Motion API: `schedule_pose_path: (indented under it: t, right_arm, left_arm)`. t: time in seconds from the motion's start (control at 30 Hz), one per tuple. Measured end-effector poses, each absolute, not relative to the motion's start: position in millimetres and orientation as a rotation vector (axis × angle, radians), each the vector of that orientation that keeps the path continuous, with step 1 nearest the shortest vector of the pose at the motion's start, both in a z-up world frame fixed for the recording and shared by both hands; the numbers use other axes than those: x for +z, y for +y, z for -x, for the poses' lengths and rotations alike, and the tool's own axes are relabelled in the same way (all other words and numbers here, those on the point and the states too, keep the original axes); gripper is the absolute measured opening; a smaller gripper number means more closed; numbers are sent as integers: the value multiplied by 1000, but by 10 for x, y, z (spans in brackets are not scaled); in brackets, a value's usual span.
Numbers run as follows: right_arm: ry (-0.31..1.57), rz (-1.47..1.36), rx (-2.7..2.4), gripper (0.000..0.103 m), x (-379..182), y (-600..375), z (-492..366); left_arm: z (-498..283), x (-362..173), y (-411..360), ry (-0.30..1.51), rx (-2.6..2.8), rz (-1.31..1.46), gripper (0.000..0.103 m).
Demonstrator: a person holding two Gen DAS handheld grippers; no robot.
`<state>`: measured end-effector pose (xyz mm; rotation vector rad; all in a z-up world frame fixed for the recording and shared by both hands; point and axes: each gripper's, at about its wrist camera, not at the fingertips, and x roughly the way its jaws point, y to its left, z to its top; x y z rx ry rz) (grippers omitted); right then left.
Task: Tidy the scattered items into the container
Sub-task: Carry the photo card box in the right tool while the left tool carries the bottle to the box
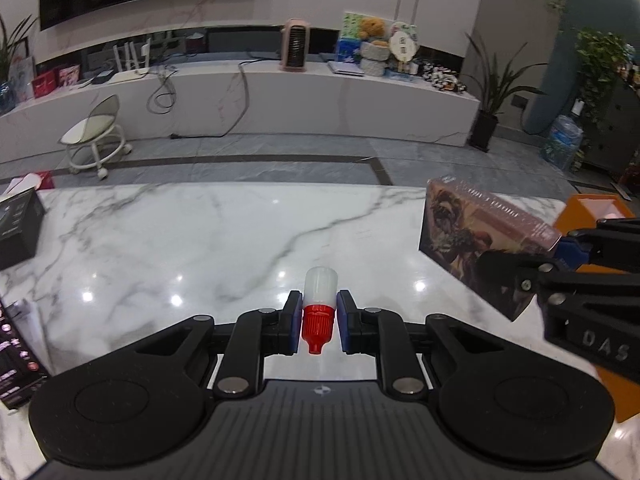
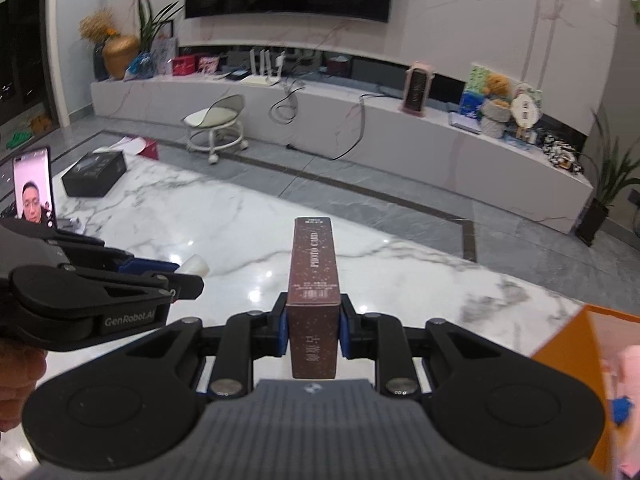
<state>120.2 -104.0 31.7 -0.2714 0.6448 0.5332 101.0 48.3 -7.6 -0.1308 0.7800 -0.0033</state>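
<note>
My left gripper (image 1: 319, 314) is shut on a small white bottle (image 1: 320, 286) with a red cap, held above the marble table (image 1: 180, 248). My right gripper (image 2: 314, 330) is shut on a long brown photo card box (image 2: 314, 264) that points away from me. In the left wrist view the box (image 1: 460, 224) and right gripper (image 1: 568, 254) hang at the right, in front of the orange container (image 1: 592, 206). In the right wrist view the left gripper (image 2: 176, 274) with the bottle (image 2: 196, 266) is at the left, and the orange container (image 2: 568, 344) is at the lower right.
A black box (image 2: 94, 174) lies at the table's far left corner. A phone (image 2: 32, 188) stands upright at the left edge, with a dark printed packet (image 1: 16, 360) near it. Something pink (image 2: 628, 380) lies inside the container. Beyond the table are floor, a stool and a long cabinet.
</note>
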Motion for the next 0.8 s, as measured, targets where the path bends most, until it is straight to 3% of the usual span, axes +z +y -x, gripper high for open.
schedule_pose_path:
  t: [0.8]
  right_arm:
    - [585,123,287,25,762,-2877,-1228]
  left_arm:
    - [-1358,81,-1029,752,-185,18,21]
